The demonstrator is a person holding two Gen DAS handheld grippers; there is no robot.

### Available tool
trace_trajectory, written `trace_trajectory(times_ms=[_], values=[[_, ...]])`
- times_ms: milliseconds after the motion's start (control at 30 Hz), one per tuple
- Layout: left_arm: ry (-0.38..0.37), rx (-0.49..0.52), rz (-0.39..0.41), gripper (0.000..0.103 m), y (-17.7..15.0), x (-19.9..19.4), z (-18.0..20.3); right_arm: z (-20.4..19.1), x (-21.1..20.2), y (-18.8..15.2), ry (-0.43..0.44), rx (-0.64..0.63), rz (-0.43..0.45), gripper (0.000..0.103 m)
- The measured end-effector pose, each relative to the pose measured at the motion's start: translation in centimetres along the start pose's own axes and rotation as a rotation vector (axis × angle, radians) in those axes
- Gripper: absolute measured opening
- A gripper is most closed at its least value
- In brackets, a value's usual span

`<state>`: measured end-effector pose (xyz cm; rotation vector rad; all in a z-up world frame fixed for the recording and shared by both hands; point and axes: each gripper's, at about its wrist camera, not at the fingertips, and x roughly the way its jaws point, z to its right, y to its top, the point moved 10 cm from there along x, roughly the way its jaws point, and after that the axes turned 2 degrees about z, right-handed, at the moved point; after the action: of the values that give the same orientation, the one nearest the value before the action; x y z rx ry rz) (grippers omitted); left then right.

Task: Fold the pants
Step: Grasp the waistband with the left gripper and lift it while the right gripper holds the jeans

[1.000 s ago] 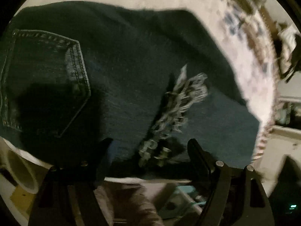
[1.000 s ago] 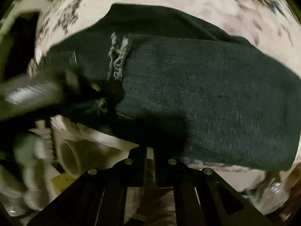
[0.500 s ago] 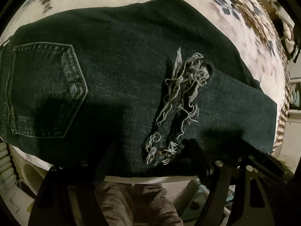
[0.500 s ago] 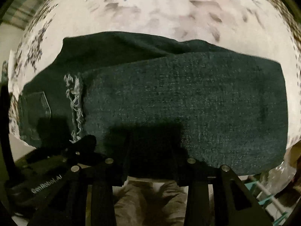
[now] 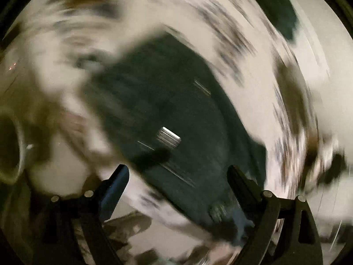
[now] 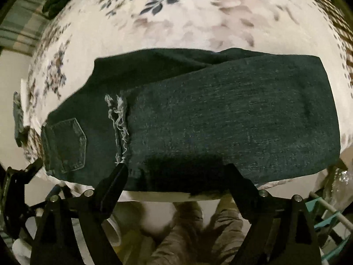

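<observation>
here, through your left wrist camera, nearly everything is smeared by motion, so read it with care. your left gripper (image 5: 177,177) has its jaws spread wide with nothing between them. the dark shape ahead looks like the pants (image 5: 167,110) on the floral cloth (image 5: 260,101), but whether the fingers touch them can't be told through the blur.

now the right wrist view, which is sharp. your right gripper (image 6: 176,174) is also spread wide and empty, its tips at the near edge of the pants (image 6: 220,121). the pants lie folded along the near edge of the floral cloth (image 6: 187,22), legs doubled back so the frayed hem (image 6: 119,123) sits just beside the back pocket (image 6: 70,143). that layout probably leaves one more fold. both jaws wide suits sliding under an edge, and the right one seems placed for that.
</observation>
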<state>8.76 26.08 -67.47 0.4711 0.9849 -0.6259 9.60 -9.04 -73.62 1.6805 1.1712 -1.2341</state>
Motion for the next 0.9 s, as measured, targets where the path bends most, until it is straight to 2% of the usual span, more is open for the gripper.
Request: trace_trajectory(times_ms=[67, 133, 267, 367, 433, 667, 767, 900], values=[[0.010, -0.084, 0.028, 0.088, 1.0, 0.4, -2.8, -0.6, 0.5, 0.6, -0.026, -0.009, -0.015, 0.090], [0.000, -0.146, 0.047, 0.080, 2.0, 1.3, -4.7, -0.7, 0.8, 0.9, -0.049, -0.013, -0.021, 0.090], [-0.064, -0.182, 0.057, 0.044, 3.5, 3.2, -5.3, -1.2, 1.9, 1.7, -0.099, -0.020, -0.035, 0.090], [-0.081, -0.183, 0.085, 0.035, 4.1, 3.7, -5.1, -1.5, 3.0, 2.0, -0.130, -0.017, -0.043, 0.090], [-0.095, -0.178, 0.093, 0.035, 4.1, 3.8, -5.0, -1.6, 3.6, 2.0, -0.143, -0.002, -0.053, 0.090], [-0.193, -0.221, 0.083, 0.052, 3.9, 4.1, -4.9, -2.9, 4.9, 1.9, -0.150, 0.004, -0.075, 0.090], [-0.199, -0.211, 0.085, 0.059, 3.9, 3.9, -4.6, -3.2, 5.0, 1.8, -0.151, -0.004, -0.080, 0.090], [-0.169, -0.198, 0.096, 0.067, 4.4, 4.9, -4.1, -4.1, 5.7, 2.6, -0.150, -0.012, -0.083, 0.090]])
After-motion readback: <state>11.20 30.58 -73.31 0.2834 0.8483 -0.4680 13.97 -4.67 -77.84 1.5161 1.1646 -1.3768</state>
